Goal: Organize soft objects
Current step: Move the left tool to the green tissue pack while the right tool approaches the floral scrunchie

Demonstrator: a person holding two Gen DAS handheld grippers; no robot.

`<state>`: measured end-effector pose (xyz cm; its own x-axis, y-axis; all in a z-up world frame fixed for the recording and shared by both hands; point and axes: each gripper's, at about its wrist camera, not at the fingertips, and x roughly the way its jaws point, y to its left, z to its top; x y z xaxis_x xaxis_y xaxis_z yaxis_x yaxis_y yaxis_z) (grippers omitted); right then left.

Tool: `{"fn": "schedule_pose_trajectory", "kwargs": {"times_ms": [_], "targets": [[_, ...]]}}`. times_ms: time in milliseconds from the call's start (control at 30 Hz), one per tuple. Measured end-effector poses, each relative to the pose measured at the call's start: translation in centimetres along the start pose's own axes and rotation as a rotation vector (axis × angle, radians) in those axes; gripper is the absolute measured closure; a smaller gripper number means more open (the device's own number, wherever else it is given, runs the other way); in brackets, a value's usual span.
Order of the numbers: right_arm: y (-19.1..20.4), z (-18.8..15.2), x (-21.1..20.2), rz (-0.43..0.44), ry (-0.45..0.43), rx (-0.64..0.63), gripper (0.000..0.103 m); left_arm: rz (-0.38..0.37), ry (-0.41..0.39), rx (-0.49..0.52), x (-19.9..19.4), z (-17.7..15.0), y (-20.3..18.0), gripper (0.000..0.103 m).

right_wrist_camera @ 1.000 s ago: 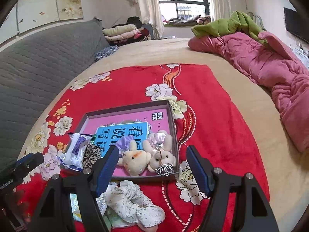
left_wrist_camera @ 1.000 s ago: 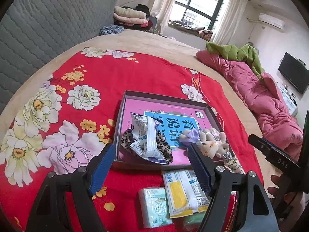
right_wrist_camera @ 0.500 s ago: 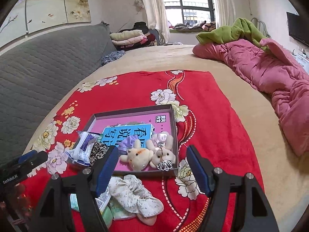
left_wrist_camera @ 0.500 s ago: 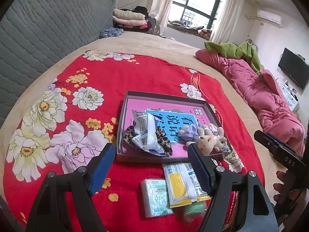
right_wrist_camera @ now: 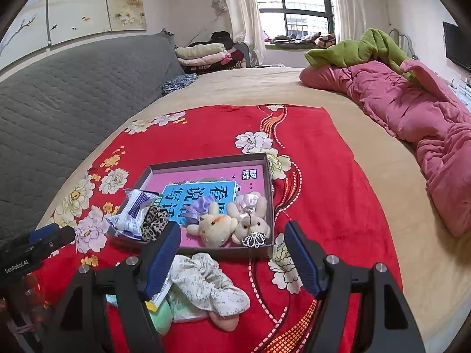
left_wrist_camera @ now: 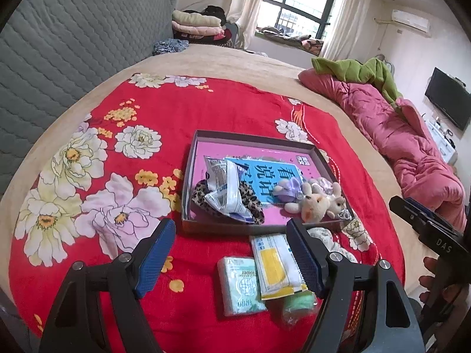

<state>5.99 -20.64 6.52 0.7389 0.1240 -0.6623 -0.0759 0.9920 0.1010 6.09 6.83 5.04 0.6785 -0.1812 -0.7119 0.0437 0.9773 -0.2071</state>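
Observation:
A shallow brown box (left_wrist_camera: 188,173) (right_wrist_camera: 269,182) lies on a red floral blanket (left_wrist_camera: 88,176). Inside it are a leopard-print scrunchie (left_wrist_camera: 253,200), a white plastic packet (left_wrist_camera: 226,188), small plush bunnies (left_wrist_camera: 316,203) (right_wrist_camera: 217,223) and a blue-and-pink book (left_wrist_camera: 273,173). In front of the box lie a green tissue pack (left_wrist_camera: 241,285), a yellow-and-white packet (left_wrist_camera: 273,264) and a floral cloth scrunchie (right_wrist_camera: 206,279). My left gripper (left_wrist_camera: 231,256) is open above the tissue pack. My right gripper (right_wrist_camera: 232,259) is open above the floral scrunchie.
A pink quilt (right_wrist_camera: 412,111) with a green garment (right_wrist_camera: 353,50) lies along the bed's right side. A grey padded headboard (left_wrist_camera: 59,44) stands on the left. Folded clothes (right_wrist_camera: 203,54) are stacked at the far end. A TV (left_wrist_camera: 447,106) hangs at right.
Both grippers have drawn back and up from the box, so more of the items in front of it show. Both stay open.

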Motion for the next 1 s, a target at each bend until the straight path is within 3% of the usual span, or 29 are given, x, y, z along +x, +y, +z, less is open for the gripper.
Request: {"fn": "schedule_pose_trajectory", "kwargs": {"times_ms": [600,1000], "targets": [[1.1,-2.1,-0.5,0.022,0.038,-0.049,0.031,0.022,0.066,0.018,-0.2,-2.4,0.0,0.024],[1.3,-3.6,-1.2,0.037,0.05,-0.064,0.031,0.042,0.167,0.062,0.7,-5.6,-0.5,0.025]]}}
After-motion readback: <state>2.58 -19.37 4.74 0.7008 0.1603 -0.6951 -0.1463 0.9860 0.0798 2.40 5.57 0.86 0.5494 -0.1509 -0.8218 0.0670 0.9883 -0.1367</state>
